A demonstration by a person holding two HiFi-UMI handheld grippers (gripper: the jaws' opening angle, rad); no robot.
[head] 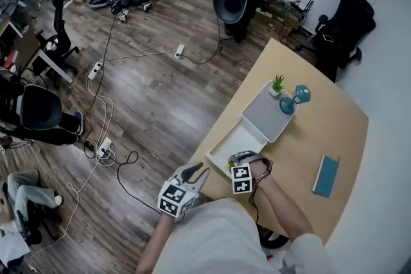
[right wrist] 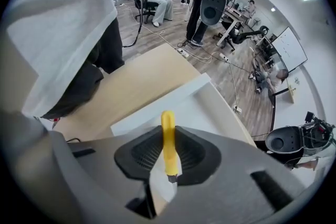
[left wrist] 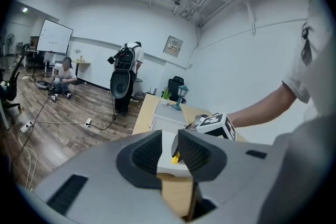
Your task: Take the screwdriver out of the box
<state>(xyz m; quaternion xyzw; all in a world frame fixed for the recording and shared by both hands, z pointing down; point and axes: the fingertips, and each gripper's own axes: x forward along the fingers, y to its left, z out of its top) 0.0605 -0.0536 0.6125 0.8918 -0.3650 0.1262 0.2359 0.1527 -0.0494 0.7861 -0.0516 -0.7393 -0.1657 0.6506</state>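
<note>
Right gripper view: lift the screwdriver (right wrist: pixel 167 131) straight up with a steady pinch until well clear of the wall of the white box (right wrist: pixel 212 105). Only then swing aside over the bare table (right wrist: pixel 134 81). No tilting on the way, to avoid snagging the rim with the low end. As for the right gripper (right wrist: pixel 168 153): about half closed, pads pressed on the yellow handle from both sides, with the handle upright between them. Held over the box, judged not yet clear of it.

Left gripper view: left gripper (left wrist: pixel 169 153) spread apart, gripping nothing and touching nothing. Through the gap, just a glimpse of the box end and a spot of yellow beyond. Best kept out of the way, or readied to steady the box against lifting along.

Head view: right gripper pointing steeply down over the near end of the open box. Too small here to make out the screwdriver for sure, perhaps a yellow speck by the claw. Left gripper off the table's near edge, apart from the box.
</note>
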